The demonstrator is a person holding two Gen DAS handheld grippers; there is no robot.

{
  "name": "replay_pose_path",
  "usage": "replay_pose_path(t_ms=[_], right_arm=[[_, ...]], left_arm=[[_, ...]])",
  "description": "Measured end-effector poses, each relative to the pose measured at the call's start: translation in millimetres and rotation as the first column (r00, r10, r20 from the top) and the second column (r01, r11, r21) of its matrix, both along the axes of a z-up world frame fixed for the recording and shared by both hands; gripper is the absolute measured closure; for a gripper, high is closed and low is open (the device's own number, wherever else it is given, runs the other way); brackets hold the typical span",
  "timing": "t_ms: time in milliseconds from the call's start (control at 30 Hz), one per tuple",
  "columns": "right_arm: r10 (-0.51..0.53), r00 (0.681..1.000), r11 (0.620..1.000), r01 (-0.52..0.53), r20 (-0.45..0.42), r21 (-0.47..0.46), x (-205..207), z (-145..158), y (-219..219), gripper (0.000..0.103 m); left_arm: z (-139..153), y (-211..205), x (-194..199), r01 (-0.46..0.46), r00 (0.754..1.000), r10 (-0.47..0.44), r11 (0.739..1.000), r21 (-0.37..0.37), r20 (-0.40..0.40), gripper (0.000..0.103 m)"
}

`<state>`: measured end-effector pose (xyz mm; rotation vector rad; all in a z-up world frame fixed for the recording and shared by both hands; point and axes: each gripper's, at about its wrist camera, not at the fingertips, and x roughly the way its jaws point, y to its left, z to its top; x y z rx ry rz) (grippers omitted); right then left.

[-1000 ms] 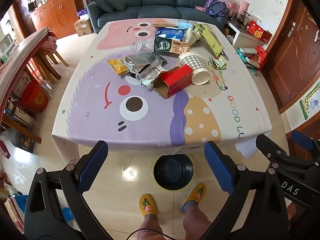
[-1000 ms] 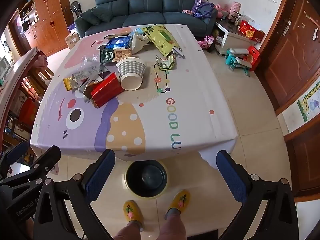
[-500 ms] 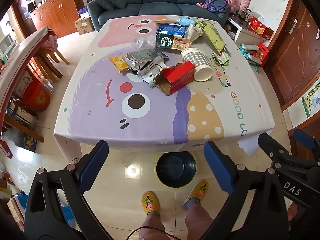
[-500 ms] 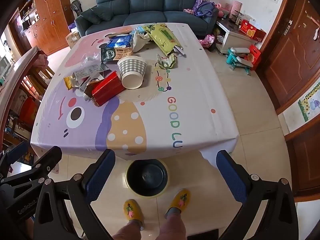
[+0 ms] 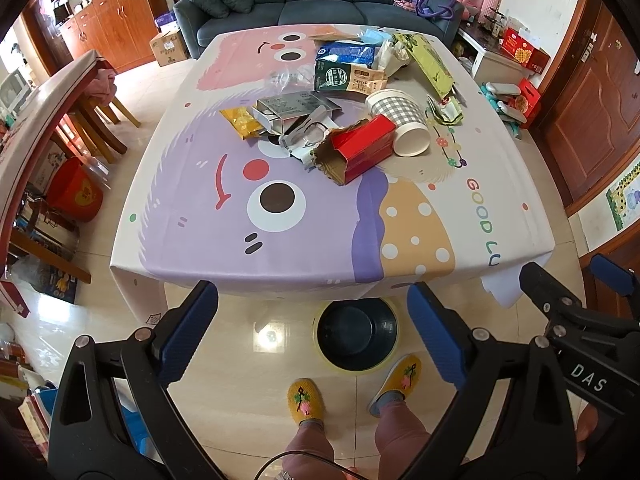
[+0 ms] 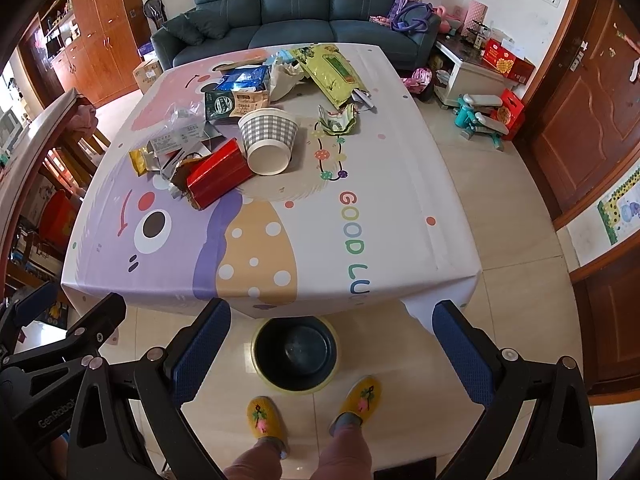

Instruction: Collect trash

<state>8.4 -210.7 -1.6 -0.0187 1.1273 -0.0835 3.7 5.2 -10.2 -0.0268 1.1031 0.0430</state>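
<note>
Left gripper (image 5: 313,330) and right gripper (image 6: 331,346) are held side by side above the floor, short of the table (image 5: 280,252) edge, both with jaws spread wide and empty. Trash, including a red box (image 5: 360,148) and checked cup (image 5: 400,120), lies mid-table. A dark bin (image 6: 295,354) stands below

Both wrist views high, angled down over the table (image 5: 280,248), side by side.
</note>
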Motion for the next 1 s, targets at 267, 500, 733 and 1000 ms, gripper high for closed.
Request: replay_pose_path(t_ms=[267,500,733,1000], right_arm=[[0.001,1.0,1.0,-0.001,-0.002,0.0,-1.5,1.1,0.1,0.0],[0.003,1.0,1.0,-0.003,0.0,0.001,-2.0,5.9,4.0,0.0],[-0.003,1.0,1.0,0.003,0.008,0.005,-5.4,7.9,6.7,0.0],[-0.003,1.0,1.0,0.003,0.012,0.004,-6.6,8.5,6.3,0.0]], left_arm=[[0.3,0.5,-0.4,0.002,1.0,-0.002,1.0,0.002,-0.002,0.009],[0.9,0.4,-2.1,0.005,1.0,-0.005,1.0,0.006,-0.001,0.009],[2.3,2.4,-4.9,0.012,1.0,-0.012,1.0,0.012,0.002,0.009],[4.8,3.8,-7.4,0.027,1.0,-0.027,1.0,0.015,0.005,0.009]])
